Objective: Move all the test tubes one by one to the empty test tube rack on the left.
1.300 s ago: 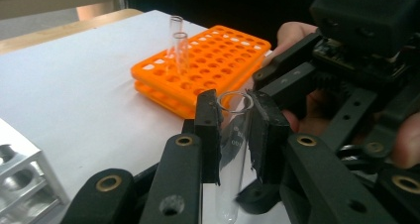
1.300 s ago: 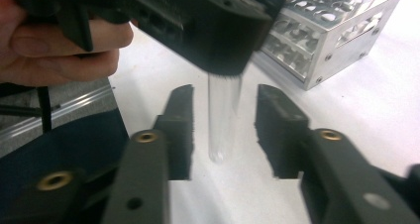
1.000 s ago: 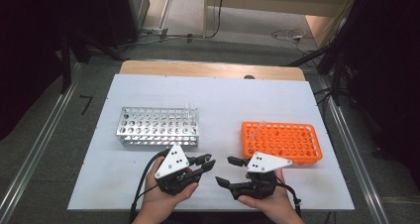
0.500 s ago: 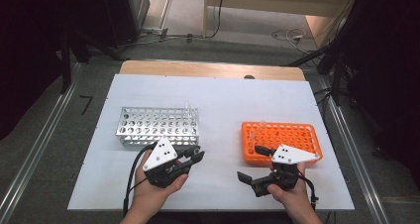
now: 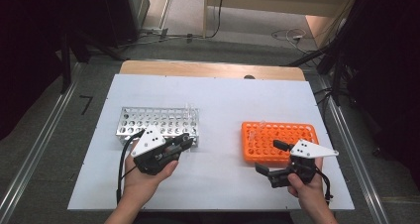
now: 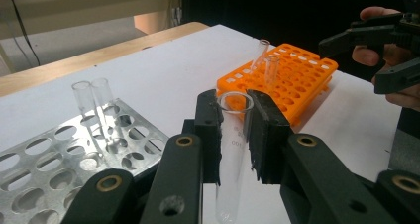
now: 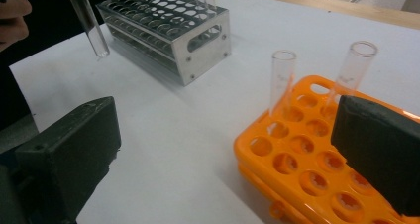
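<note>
Test tube [image 6: 233, 149] stands upright, clamped in the left gripper [image 5: 184, 143] above the desk's [image 5: 218, 105] near-left part, beside the metal rack [image 5: 158, 122]. The right gripper [image 5: 270, 157], empty, has just been opening wide by the orange rack's [image 5: 287, 135] near edge, which seemingly holds two tubes [image 7: 282, 78].

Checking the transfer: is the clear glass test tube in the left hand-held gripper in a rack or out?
Out. The clear glass test tube is clamped between the left hand-held gripper's jaws, clear of both racks.

An orange rack [image 5: 280, 142], a silver metal rack [image 5: 158, 121] and clear glass tubes [image 6: 233, 149] sit on a white table [image 5: 218, 100].
</note>
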`<state>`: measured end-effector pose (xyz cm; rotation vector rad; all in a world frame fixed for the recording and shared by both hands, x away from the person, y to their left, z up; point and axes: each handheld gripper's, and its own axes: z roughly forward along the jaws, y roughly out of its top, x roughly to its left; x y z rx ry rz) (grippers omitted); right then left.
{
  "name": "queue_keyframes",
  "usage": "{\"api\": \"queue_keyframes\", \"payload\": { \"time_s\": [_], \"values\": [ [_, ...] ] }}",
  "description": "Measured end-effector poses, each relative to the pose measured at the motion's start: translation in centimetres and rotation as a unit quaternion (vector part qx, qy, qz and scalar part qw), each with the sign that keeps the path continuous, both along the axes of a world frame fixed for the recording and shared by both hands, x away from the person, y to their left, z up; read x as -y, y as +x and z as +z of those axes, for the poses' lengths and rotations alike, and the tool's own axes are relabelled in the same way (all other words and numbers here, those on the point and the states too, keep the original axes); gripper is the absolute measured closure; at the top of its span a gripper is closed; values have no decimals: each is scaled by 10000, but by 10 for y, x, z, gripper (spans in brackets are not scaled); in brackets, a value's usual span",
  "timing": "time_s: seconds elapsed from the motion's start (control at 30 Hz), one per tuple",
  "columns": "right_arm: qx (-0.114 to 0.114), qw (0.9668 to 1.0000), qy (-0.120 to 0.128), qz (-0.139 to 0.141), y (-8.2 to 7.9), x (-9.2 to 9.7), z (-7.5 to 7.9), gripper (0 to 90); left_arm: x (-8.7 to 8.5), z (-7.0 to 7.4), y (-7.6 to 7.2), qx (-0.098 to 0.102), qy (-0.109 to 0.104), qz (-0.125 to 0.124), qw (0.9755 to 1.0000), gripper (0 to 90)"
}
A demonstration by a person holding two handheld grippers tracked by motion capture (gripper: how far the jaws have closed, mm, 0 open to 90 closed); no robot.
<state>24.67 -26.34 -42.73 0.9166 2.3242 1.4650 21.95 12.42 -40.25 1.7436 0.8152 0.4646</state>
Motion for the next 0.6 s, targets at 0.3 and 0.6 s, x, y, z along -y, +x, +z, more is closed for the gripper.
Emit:
{"api": "queue_keyframes", "payload": {
  "time_s": [0.3, 0.6],
  "values": [
    [-4, 9998, -8, -184, 7, 15, -2, 0, -10, 4, 12, 27, -8, 197, 9998, 767],
    [11, 9996, 49, -280, 10, 21, -3, 0, -20, 11, 29, 51, 20, 373, 9993, 767]
  ]
}}
